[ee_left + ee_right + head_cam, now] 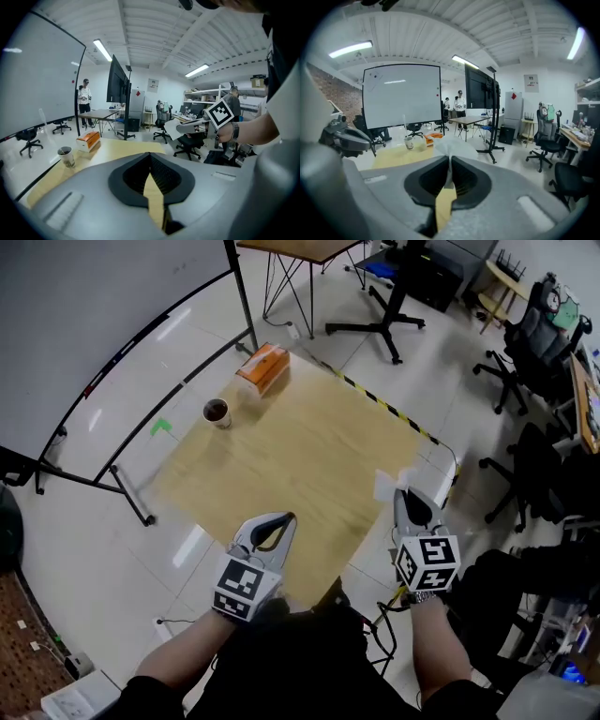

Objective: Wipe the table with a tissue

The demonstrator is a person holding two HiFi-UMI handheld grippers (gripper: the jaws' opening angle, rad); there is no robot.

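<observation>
The right gripper [402,497] is clamping a limp white tissue [450,146] at the wooden table's [281,451] near edge. The left gripper [285,519] is sitting closed, apparently empty. The tissue is likely tearing easily, so bunching it helps.

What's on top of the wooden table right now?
An orange tissue box and a paper cup stand toward its far corner. The left claw and the right claw, shut on a tissue, cover part of the near edge.

The right tool [449,158] partly hides the tissue [453,146].
</observation>
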